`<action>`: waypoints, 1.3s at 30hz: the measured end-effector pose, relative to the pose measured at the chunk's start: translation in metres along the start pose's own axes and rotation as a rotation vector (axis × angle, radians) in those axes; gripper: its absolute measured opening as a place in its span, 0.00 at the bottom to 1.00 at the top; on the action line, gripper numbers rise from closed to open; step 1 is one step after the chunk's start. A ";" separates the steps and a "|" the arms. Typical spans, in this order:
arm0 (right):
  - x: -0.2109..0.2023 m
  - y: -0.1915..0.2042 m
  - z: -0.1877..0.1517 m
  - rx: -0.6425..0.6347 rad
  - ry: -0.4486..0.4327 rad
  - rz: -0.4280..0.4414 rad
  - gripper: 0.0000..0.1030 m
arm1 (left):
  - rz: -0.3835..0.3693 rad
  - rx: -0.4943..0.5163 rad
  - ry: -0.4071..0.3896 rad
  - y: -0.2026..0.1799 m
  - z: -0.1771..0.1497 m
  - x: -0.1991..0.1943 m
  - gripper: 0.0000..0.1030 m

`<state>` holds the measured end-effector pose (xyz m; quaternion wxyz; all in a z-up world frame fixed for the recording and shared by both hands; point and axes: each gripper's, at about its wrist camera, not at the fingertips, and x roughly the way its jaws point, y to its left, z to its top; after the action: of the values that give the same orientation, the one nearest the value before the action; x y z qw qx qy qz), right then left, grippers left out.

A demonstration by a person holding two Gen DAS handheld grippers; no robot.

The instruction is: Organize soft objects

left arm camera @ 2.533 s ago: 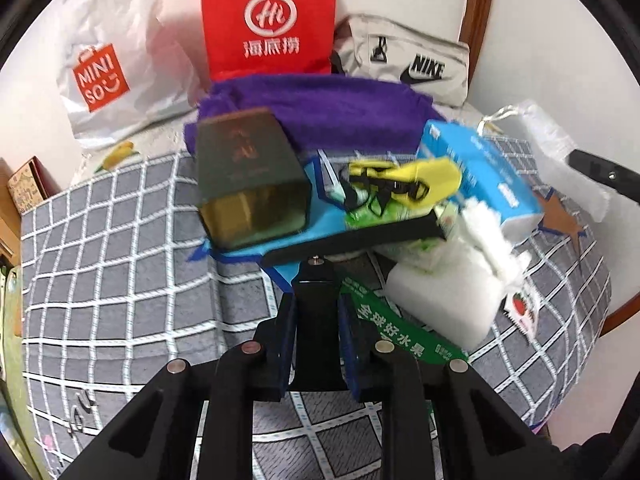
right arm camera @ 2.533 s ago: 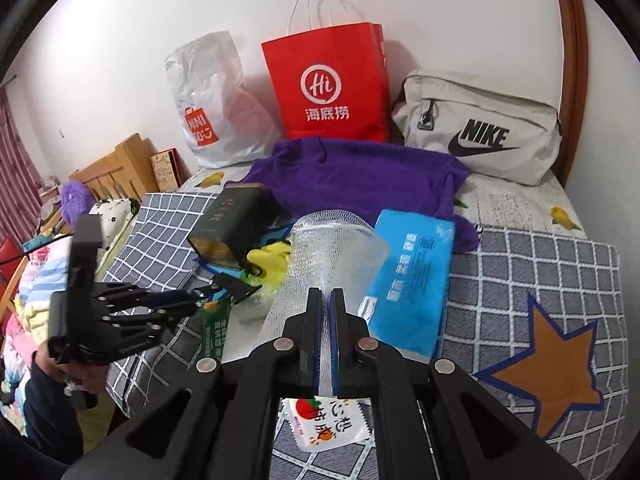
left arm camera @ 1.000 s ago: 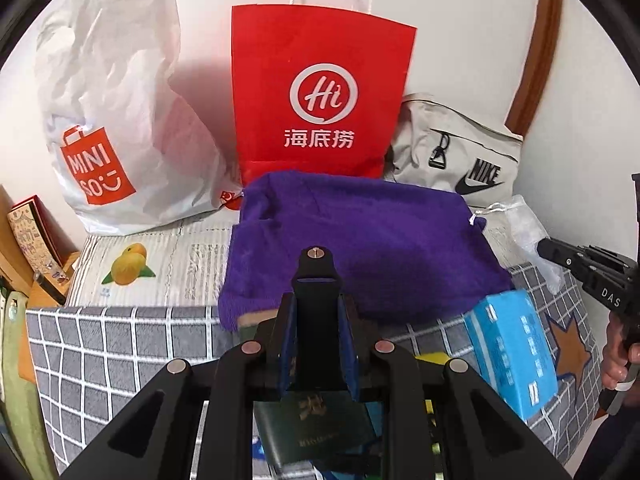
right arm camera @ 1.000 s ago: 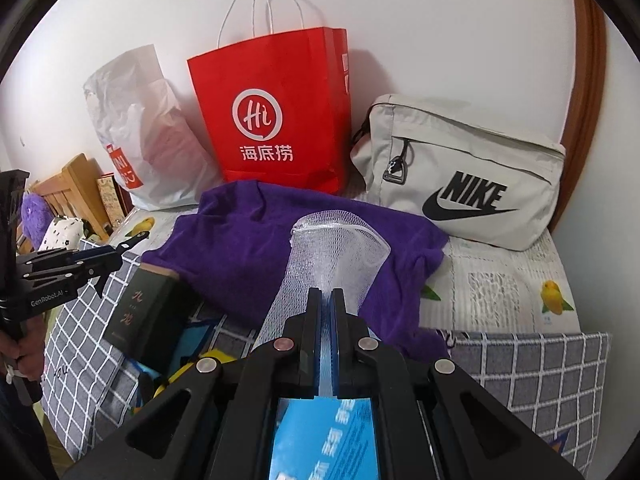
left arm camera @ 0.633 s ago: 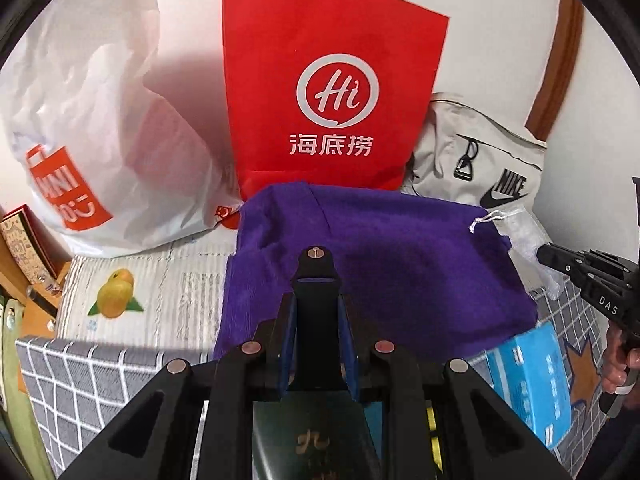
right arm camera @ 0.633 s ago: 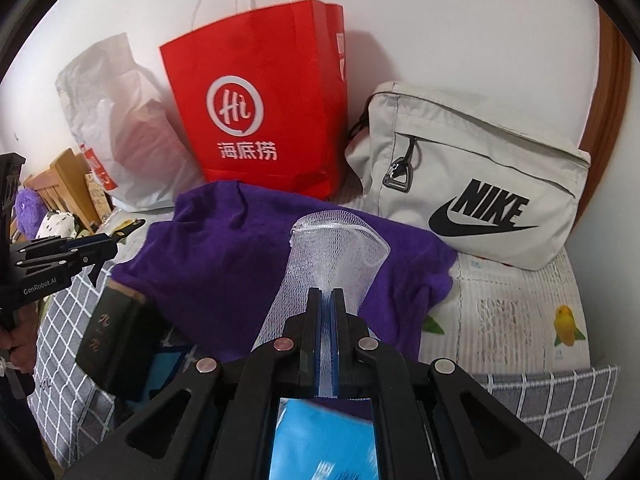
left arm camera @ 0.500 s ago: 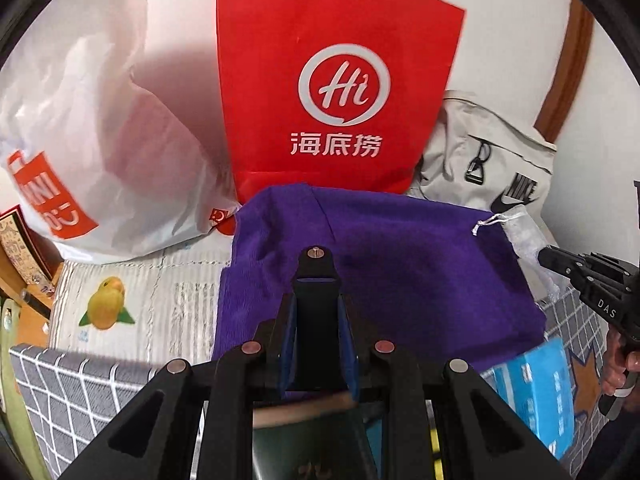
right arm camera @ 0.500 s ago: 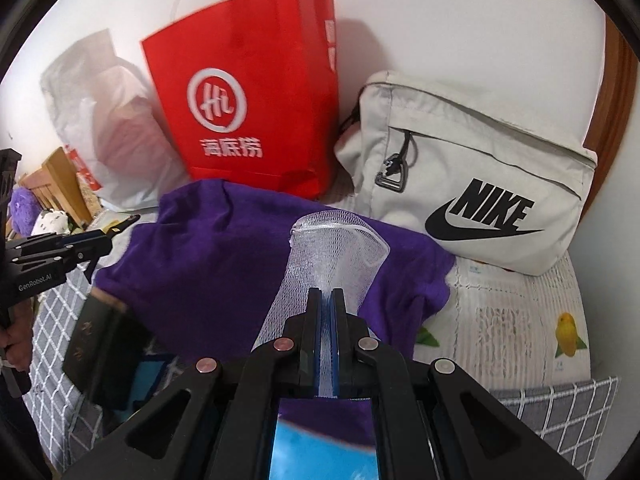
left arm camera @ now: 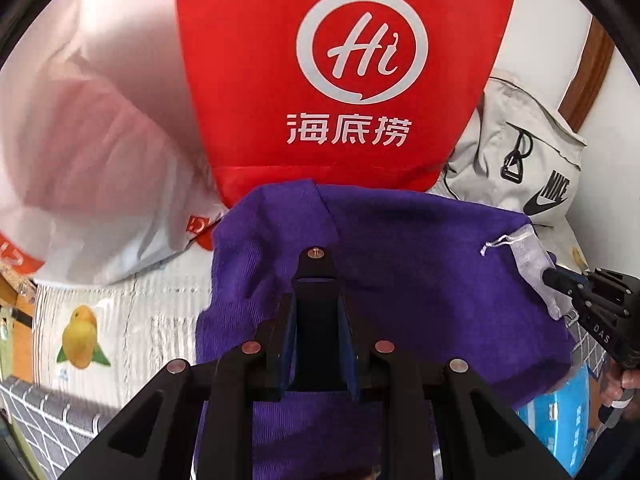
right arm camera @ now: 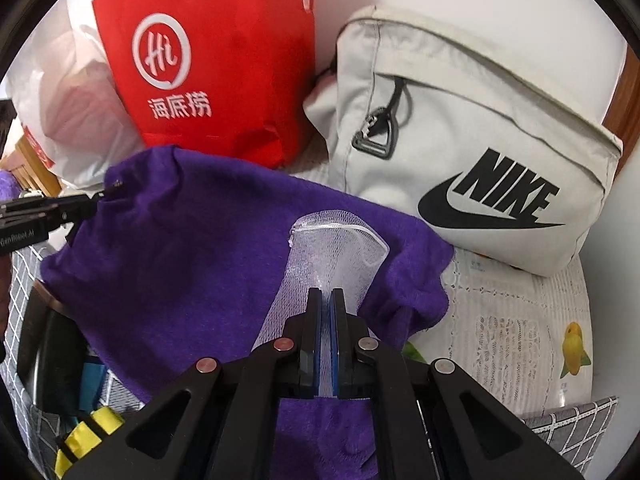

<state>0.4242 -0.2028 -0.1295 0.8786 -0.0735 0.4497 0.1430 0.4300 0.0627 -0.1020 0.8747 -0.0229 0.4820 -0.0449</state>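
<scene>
Both hand-held grippers had moved forward over the purple towel [right arm camera: 192, 264] on the bed. The right hand-held gripper [right arm camera: 326, 304] stayed closed on the mesh pouch [right arm camera: 336, 248]; the left hand-held gripper [left arm camera: 316, 280] was closed and empty, so the pouch seemed about to be placed.

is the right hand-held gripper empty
No, the right hand-held gripper is clamped on a white mesh bag above the purple towel.

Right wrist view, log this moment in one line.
right claw: shut on mesh pouch | pouch over purple towel | left claw: shut, above towel
</scene>
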 end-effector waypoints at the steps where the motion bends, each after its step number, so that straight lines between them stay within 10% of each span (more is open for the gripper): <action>1: 0.001 -0.002 0.000 0.003 0.002 0.003 0.04 | 0.003 0.003 0.001 0.000 0.002 0.003 0.20; 13: 0.019 -0.006 -0.002 0.016 0.046 0.059 0.08 | 0.038 -0.009 0.060 0.002 0.018 0.039 0.20; 19: 0.015 -0.006 -0.003 0.009 0.032 0.071 0.46 | 0.043 -0.010 0.093 -0.002 0.020 0.051 0.20; 22: 0.009 -0.004 -0.004 -0.002 0.022 0.076 0.47 | 0.054 -0.003 0.099 -0.004 0.020 0.052 0.24; 25: 0.004 -0.003 -0.005 0.001 0.019 0.073 0.47 | 0.053 -0.011 0.090 -0.006 0.020 0.048 0.52; 39: -0.053 0.013 -0.033 0.032 -0.037 0.103 0.47 | 0.076 -0.037 0.037 0.004 -0.033 -0.038 0.52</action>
<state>0.3655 -0.2087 -0.1063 0.8794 -0.0335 0.4386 0.1821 0.3824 0.0709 -0.0881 0.8661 -0.0200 0.4995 -0.0029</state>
